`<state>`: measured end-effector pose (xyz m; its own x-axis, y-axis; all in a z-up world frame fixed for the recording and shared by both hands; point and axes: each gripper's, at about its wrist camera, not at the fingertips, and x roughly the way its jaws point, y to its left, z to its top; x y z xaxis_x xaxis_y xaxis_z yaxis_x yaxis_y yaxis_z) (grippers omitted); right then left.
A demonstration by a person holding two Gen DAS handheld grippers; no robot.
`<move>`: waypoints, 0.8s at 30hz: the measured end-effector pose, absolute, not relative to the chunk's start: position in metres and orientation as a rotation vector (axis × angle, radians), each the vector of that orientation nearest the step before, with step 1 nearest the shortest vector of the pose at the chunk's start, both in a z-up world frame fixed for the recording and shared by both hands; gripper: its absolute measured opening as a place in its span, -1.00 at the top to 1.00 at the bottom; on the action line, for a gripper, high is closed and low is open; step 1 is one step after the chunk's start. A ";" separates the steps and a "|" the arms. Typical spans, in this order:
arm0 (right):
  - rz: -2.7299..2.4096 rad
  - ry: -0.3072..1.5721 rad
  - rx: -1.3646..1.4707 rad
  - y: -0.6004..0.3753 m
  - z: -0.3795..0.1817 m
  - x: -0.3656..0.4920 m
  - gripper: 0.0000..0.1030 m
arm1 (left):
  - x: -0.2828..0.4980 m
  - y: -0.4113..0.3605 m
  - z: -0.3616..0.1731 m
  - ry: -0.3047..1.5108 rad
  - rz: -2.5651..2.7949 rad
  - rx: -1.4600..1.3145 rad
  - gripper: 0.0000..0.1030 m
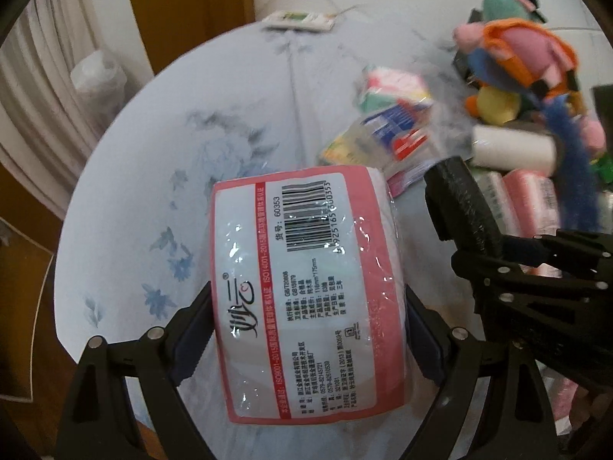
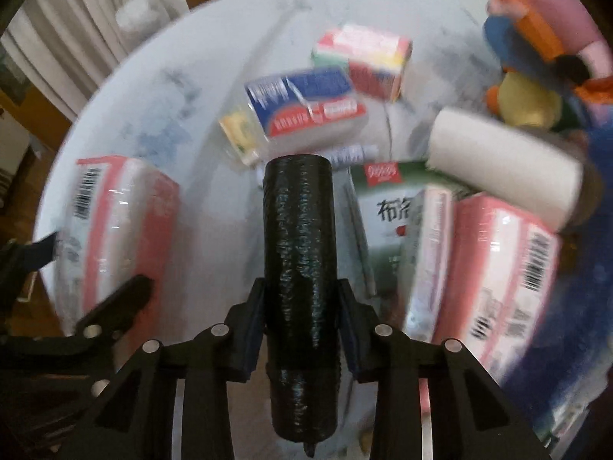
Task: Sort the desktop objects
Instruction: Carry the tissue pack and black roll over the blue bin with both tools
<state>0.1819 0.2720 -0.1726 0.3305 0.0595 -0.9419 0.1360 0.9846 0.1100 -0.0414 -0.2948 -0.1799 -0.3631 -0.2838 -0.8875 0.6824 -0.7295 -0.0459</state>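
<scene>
We are gripping the pink tissue pack (image 1: 306, 291) in our left claw (image 1: 306, 329), while our right claw (image 2: 300, 326) is clamping the black roll (image 2: 300, 268) above the worktop (image 1: 153, 176).

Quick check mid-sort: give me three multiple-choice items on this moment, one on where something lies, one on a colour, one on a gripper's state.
1. Where does the white roll lie?
A. On the pink packs at the right
B. On the floor
C. In the left gripper

2. What colour is the roll in the right gripper?
A. White
B. Black
C. Yellow

3. What is the left gripper doing?
A. Hanging open
B. Shut on nothing
C. Shut on the pink tissue pack

Answers: 1 A, it rests across the pack tops; 2 B, the black roll shows between its pads; 3 C, both pads press the pack's sides.
</scene>
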 end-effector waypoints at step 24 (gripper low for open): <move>-0.395 0.664 0.195 0.151 0.076 -0.043 0.34 | -0.142 -0.093 0.016 0.239 -2.730 0.881 -0.72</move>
